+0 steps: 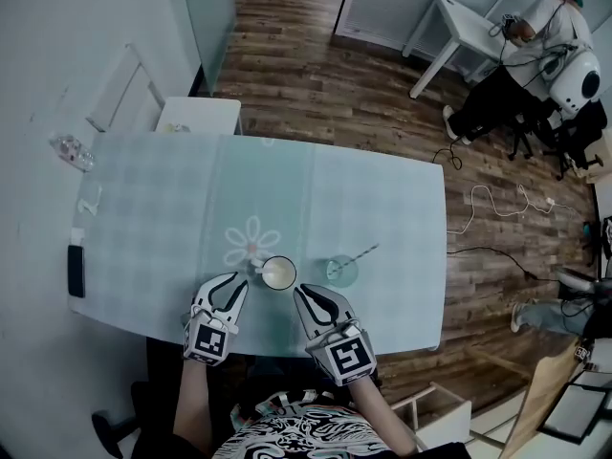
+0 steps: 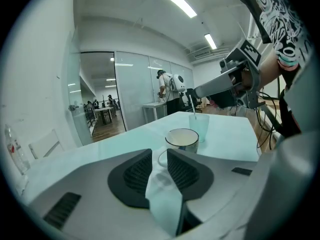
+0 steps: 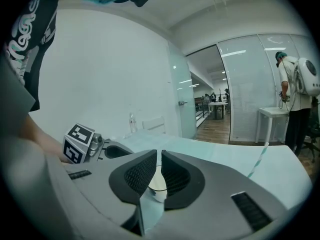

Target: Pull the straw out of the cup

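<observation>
On pale green glass-topped table, near edge, by item:

1. left gripper: grey body, black ribbed pads, marker cube at rear. Jaws slightly apart, narrow gap, nothing clamped. Mug handle shows in the gap just ahead of the tips; pads not pressing on it.
2. right gripper: same build. Jaws slightly apart, narrow gap, nothing clamped. Mug rim visible through the gap.
3. White enamel mug w/ dark rim: upright, btwn the two sets of tips, handle twd left gripper.
4. Clear pale-green plastic cup: upright, just ahead and to the right of the right gripper's tips, beside the mug, not touching it. From left gripper it sits beyond the mug.
5. Striped drinking straw: in the cup, leaning away to the right, untouched by either gripper.
6. White flower decal: on tabletop, ahead of left gripper.
7. Black flat phone: far left of left gripper, at table edge.
8. Clear bottle: far left corner.
9. Person: at a white desk, well away.
</observation>
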Motion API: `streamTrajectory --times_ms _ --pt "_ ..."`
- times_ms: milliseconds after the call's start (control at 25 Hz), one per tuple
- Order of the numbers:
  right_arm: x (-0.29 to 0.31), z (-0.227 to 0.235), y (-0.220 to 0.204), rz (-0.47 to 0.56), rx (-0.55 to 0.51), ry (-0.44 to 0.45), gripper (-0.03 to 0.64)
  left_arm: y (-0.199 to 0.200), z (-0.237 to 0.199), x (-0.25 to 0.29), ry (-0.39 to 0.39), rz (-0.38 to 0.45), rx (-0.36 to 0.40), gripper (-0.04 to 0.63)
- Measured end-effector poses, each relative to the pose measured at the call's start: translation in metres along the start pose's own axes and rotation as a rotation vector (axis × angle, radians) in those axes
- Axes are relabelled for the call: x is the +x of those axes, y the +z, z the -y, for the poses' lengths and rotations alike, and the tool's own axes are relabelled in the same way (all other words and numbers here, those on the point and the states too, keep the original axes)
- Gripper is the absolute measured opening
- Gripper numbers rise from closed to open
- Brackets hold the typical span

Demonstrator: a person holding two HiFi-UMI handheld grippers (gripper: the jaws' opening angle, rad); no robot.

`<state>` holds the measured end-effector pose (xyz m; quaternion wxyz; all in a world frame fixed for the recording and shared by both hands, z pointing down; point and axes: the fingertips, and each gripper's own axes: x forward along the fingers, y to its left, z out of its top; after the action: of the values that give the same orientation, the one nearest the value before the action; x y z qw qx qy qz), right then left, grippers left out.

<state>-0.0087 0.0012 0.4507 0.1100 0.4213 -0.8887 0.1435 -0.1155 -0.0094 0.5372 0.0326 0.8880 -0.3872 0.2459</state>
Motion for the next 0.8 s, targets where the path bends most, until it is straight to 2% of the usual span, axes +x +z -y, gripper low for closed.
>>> streamTrajectory --times_ms 120,200,280,400,560,800 --pt "0.004 0.000 -0.006 -0.013 0.013 0.017 0.061 -0.003 0.001 0.009 -0.044 -0.004 0.000 0.119" --pt "0.007 0.002 -0.011 -0.001 0.016 0.033 0.063 -0.002 0.002 0.014 -0.088 0.011 -0.030 0.161" --pt "0.010 0.005 -0.013 -0.001 0.032 0.045 0.071 -0.004 0.003 0.020 -0.129 0.005 -0.029 0.190" --pt "0.018 0.004 -0.018 -0.003 0.033 0.064 0.066 -0.014 0.006 0.029 -0.207 -0.027 -0.005 0.192" --pt "0.025 0.000 -0.022 -0.037 0.047 0.077 0.067 -0.021 0.006 0.036 -0.306 -0.049 -0.022 0.199" --pt "0.028 0.002 -0.027 -0.043 0.068 0.095 0.067 -0.023 0.011 0.051 -0.418 -0.079 0.039 0.223"
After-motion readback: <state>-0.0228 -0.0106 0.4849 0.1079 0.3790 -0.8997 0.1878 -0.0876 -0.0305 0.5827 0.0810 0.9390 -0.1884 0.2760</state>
